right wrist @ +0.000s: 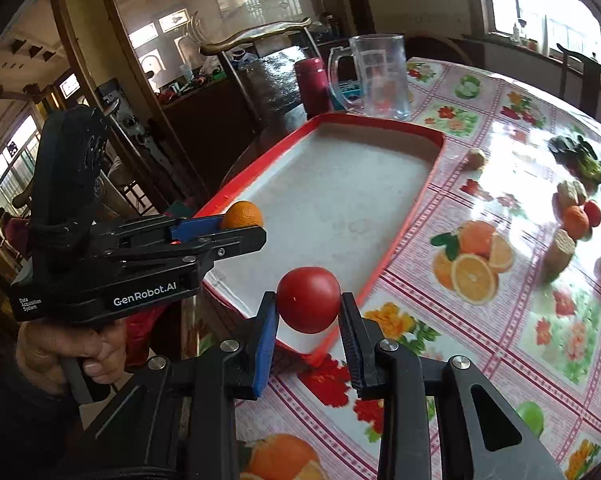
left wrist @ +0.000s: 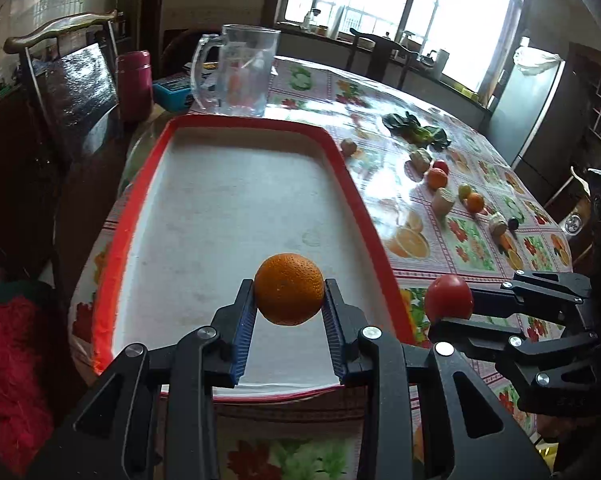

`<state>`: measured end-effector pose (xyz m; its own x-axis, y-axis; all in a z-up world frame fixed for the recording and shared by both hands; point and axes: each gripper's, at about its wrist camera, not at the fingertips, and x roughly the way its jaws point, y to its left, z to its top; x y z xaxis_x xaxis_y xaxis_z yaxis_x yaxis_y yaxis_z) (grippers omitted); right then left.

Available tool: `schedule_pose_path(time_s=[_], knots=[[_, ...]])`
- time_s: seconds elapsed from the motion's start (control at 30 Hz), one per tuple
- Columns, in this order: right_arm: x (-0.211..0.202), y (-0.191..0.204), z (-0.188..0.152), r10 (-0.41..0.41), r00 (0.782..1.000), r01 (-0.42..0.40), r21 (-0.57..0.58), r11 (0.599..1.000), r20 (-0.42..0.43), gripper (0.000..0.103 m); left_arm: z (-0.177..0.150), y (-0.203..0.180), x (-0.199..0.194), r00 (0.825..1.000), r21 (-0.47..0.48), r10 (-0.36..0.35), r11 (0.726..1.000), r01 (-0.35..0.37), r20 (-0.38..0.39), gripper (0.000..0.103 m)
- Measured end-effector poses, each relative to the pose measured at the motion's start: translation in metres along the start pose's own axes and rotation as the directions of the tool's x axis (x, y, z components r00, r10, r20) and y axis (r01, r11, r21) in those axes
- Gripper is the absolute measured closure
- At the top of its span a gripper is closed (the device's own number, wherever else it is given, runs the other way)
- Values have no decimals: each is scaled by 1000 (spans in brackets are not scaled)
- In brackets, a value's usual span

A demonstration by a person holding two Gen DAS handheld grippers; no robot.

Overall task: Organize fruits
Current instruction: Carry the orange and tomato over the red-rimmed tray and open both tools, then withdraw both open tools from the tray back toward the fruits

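My left gripper [left wrist: 289,300] is shut on an orange [left wrist: 289,289], held above the near end of a red-rimmed white tray [left wrist: 140,208]. My right gripper [right wrist: 309,308] is shut on a red tomato [right wrist: 308,299], hanging over the tray's [right wrist: 380,280] near right corner. In the left wrist view the right gripper [left wrist: 448,312] with the tomato [left wrist: 448,298] sits just right of the tray. In the right wrist view the left gripper [right wrist: 240,226] with the orange [right wrist: 242,215] is over the tray's left rim, a hand [right wrist: 68,356] gripping its handle. Nothing lies in the tray.
Loose produce lies in a row on the flowered tablecloth right of the tray: oranges [left wrist: 436,178], a green fruit [left wrist: 465,190], pale cut pieces [left wrist: 444,200], leafy greens [left wrist: 416,130]. A glass jug [left wrist: 240,72] and a red flask [left wrist: 134,84] stand beyond the tray. A chair [left wrist: 76,88] stands at left.
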<state>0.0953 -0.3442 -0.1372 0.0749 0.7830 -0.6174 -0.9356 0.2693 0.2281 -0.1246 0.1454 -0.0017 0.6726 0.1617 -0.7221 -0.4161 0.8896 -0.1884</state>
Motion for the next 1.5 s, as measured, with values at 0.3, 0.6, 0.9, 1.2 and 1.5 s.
schedule_pose_path(time_s=[0.3,0.6,0.9,1.2,1.5], knots=[[55,16,12,28,994,-30,-13,999,-109,72,-3,37,14,998,-46,46,998,-48,-46,73],[76,23,5,-24,988,15,-62,998,-155,68,-9,42,31,992,-34,80,996,-84,-102,65],[49,17,5,-29,997,25,-51,998,-78,58,-6,43,21,990,-49,109,992,-113,-87,39],[-13,-22,-21,-75,997,74,62,995,11,56,3,11,6,996,-4,78,997,-78,-43,39],[-69,-94,-63,-190,981,174,235,956,48,56,10,-56,13,999,95,-13,995,17,-50,39]])
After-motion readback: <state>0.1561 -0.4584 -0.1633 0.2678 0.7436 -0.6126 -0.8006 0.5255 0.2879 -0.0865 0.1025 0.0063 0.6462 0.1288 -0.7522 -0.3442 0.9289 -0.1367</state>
